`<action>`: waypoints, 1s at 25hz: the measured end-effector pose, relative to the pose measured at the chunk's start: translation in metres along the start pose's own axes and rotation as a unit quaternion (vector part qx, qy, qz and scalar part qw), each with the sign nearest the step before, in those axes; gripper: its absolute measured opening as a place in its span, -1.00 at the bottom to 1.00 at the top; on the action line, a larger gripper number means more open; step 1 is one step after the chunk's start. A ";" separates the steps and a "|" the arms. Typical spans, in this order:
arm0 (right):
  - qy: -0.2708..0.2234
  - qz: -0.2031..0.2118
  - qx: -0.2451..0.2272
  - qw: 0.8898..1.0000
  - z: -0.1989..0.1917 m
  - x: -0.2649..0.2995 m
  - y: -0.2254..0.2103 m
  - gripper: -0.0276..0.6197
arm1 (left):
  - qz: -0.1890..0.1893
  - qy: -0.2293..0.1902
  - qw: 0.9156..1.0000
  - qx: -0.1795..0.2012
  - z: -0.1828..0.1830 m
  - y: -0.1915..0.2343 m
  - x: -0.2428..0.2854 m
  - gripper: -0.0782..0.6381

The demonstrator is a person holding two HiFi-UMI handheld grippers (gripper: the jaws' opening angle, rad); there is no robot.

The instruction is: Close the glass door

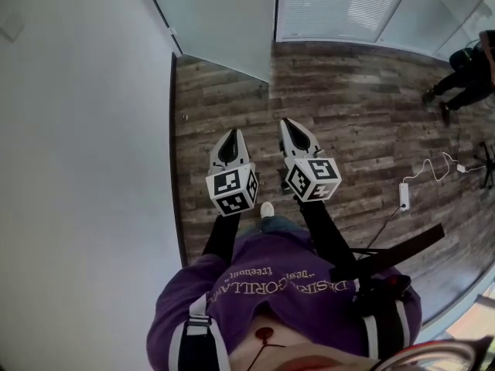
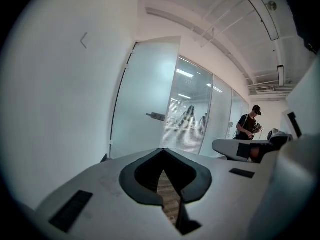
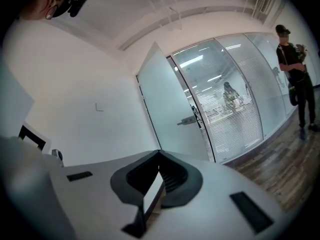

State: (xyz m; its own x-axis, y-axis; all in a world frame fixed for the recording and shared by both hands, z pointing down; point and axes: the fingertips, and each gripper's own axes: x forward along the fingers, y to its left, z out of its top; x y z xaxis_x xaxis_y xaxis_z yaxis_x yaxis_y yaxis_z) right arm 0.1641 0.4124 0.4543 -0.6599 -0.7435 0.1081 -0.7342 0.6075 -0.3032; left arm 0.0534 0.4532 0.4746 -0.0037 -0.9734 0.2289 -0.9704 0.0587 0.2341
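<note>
The floor (image 1: 348,107) is dark wood-look plank, weathered brown and grey, the boards running side to side from the white wall on the left to the glass partitions. A white power strip (image 1: 403,196) lies on it to the right, and a thin white cable (image 1: 433,167) loops away from the strip toward the far right. A pale shoe (image 1: 267,209) is planted on the boards mid-floor. At the far right corner another person (image 1: 464,79) stands on the same planks. A small fitting (image 1: 184,117) sits close to the wall — too small to name.
</note>
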 end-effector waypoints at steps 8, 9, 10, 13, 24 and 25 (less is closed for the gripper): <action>0.018 0.007 -0.001 1.000 -0.009 0.023 -0.004 -0.92 | 0.006 0.011 1.000 -0.013 -0.010 0.010 0.021 -0.78; 0.019 0.007 -0.002 1.000 -0.008 0.026 -0.006 -0.92 | 0.004 0.011 1.000 -0.013 -0.009 0.010 0.026 -0.78; 0.019 0.006 -0.003 1.000 -0.006 0.031 -0.008 -0.92 | 0.002 0.011 1.000 -0.013 -0.007 0.011 0.031 -0.78; 0.019 0.001 -0.007 1.000 -0.001 0.049 -0.013 -0.92 | -0.006 0.009 1.000 -0.009 0.002 0.016 0.050 -0.78; 0.010 -0.009 -0.016 1.000 0.017 0.168 -0.006 -0.92 | -0.025 -0.001 1.000 -0.002 0.050 0.084 0.137 -0.78; 0.009 -0.009 -0.017 1.000 0.020 0.181 -0.005 -0.92 | -0.025 -0.002 1.000 -0.002 0.056 0.092 0.146 -0.78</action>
State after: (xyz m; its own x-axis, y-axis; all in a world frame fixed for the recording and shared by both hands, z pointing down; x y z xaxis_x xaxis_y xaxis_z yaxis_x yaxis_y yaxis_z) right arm 0.0509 0.2693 0.4568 -0.6496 -0.7490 0.1307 -0.7505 0.6041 -0.2681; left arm -0.0503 0.3040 0.4773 0.0433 -0.9761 0.2128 -0.9683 0.0114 0.2496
